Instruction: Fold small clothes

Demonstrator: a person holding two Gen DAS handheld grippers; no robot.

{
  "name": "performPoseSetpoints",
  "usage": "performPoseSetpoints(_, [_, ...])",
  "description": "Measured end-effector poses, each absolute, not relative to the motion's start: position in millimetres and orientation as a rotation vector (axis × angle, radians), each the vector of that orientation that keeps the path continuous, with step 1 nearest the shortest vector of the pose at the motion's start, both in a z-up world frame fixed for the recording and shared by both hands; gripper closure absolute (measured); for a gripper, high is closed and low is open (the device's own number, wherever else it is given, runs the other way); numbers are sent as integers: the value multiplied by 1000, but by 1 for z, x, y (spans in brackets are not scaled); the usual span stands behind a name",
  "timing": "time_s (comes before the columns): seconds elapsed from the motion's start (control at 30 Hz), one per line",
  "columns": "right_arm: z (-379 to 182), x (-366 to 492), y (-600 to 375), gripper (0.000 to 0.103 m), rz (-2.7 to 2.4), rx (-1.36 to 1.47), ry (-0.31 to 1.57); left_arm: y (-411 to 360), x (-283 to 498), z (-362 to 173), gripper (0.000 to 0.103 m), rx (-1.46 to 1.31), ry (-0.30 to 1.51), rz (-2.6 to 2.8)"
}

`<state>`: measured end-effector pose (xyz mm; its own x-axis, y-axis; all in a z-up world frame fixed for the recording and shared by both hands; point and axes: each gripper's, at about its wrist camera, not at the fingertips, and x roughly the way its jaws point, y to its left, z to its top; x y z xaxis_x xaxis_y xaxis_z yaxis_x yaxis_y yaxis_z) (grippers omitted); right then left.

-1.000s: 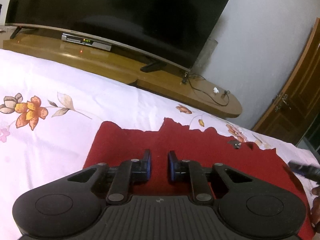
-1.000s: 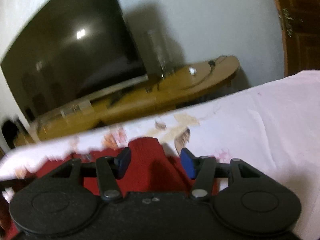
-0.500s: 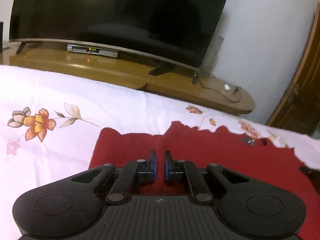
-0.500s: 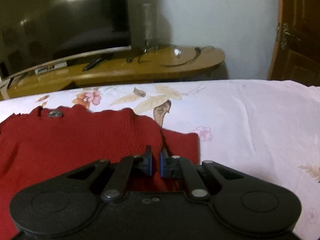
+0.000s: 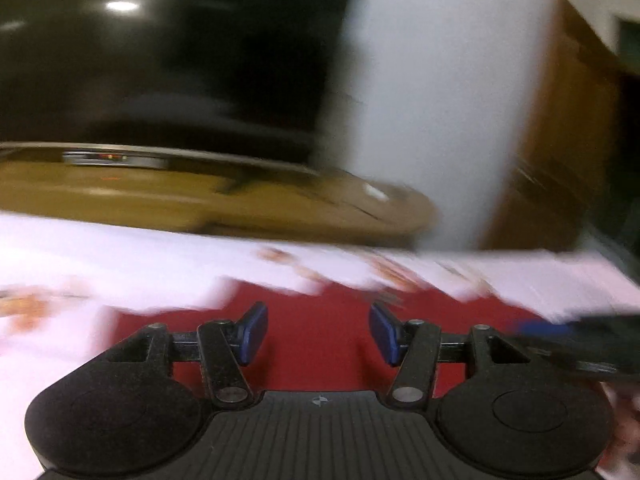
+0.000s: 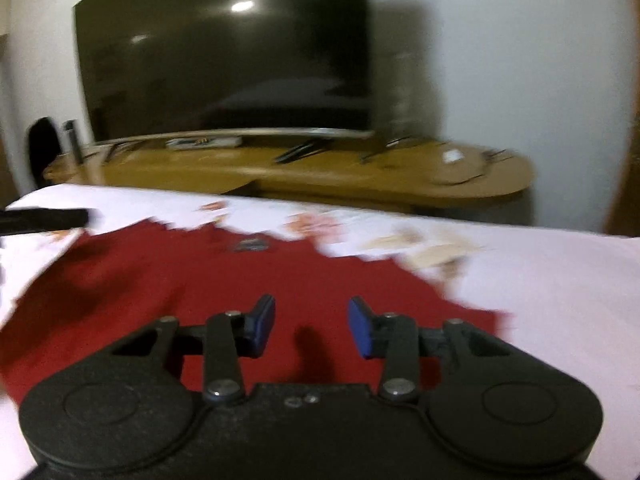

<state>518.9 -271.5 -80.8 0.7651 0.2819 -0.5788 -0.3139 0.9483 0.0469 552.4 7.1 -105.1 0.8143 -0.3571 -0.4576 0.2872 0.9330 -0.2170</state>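
1. Though both views are smeared by motion blur, the red garment (image 6: 224, 280) is plain to see, lying flat on the white flowered bedsheet (image 6: 552, 280) with a jagged far edge and a small dark label near its middle top.
2. Spread wide with nothing between its blue pads, the left gripper (image 5: 318, 332) hangs above the near part of the red garment (image 5: 316, 344); whether it touches the cloth cannot be told.
3. Just as wide apart are the fingers of the right gripper (image 6: 311, 330), which sits over the garment's near right portion, close to where the red cloth ends and the sheet begins (a dark shadow falls on the cloth between the fingers).
4. At the right edge of the left view a dark blurred shape with a blue tip, the other gripper, reaches in over the bedsheet (image 5: 140, 264).
5. Beyond the bed stands a low wooden TV stand (image 6: 360, 176) carrying a large dark television (image 6: 224, 64), with a white wall (image 6: 500, 60) behind and a brown wooden door (image 5: 560, 128) to the right in the left view.
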Motion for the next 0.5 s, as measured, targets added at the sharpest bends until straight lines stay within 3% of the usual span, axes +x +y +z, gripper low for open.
performPoseSetpoints(0.13, [-105,528,-232,65,430,-144,718,-26,554,-134,48,25,615,-398])
performPoseSetpoints(0.2, [-109,518,-230,63,427,-262,671,-8,547,-140,48,49,598,-392])
performPoseSetpoints(0.33, [-105,520,-291,69,268,-255,690,35,537,-139,48,40,586,-349])
performPoseSetpoints(0.5, [-107,515,-347,69,209,-184,714,27,534,-138,48,101,578,-303])
